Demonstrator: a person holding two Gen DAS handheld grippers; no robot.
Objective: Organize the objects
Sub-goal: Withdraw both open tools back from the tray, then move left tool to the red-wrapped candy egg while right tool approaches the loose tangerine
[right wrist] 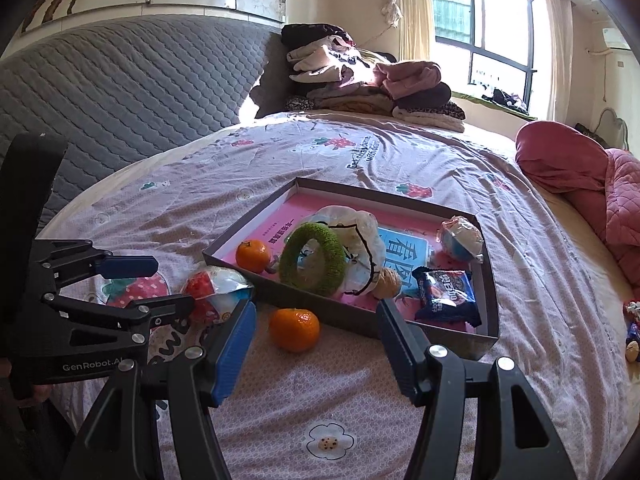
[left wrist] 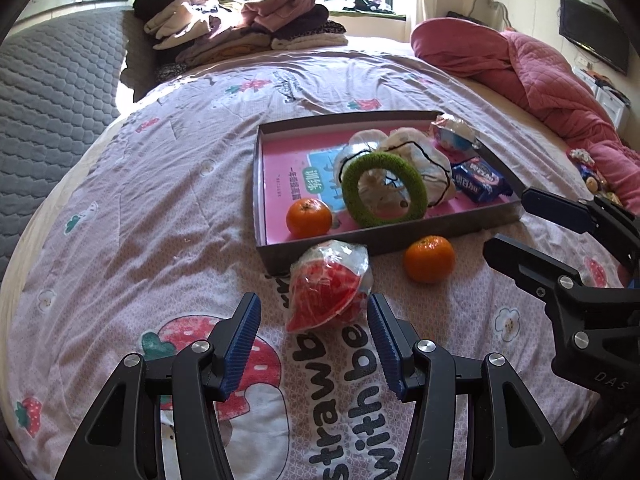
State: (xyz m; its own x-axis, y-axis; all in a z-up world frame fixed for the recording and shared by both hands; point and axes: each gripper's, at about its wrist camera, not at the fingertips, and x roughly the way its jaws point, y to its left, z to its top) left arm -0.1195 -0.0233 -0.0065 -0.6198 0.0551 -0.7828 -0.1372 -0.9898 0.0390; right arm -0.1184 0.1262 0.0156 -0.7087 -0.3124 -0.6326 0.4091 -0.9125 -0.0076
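Note:
A grey shallow tray (left wrist: 360, 241) (right wrist: 472, 342) lies on the strawberry-print bedspread. It holds an orange (left wrist: 309, 217), a green fuzzy ring (left wrist: 384, 188), white plastic bags and a blue snack packet (left wrist: 482, 180). In front of the tray lie a red-and-white wrapped item (left wrist: 328, 284) (right wrist: 216, 292) and a loose orange (left wrist: 429, 259) (right wrist: 294, 329). My left gripper (left wrist: 313, 312) (right wrist: 172, 284) is open, its fingertips flanking the near end of the wrapped item without pressing it. My right gripper (right wrist: 316, 308) (left wrist: 509, 221) is open just above the loose orange, near the tray's front wall.
Folded clothes (left wrist: 240, 28) are piled at the far end of the bed. A pink quilt (left wrist: 540, 72) lies along the right side, with small wrapped items (right wrist: 634, 332) near it. A grey padded headboard (right wrist: 132, 92) rises on the left.

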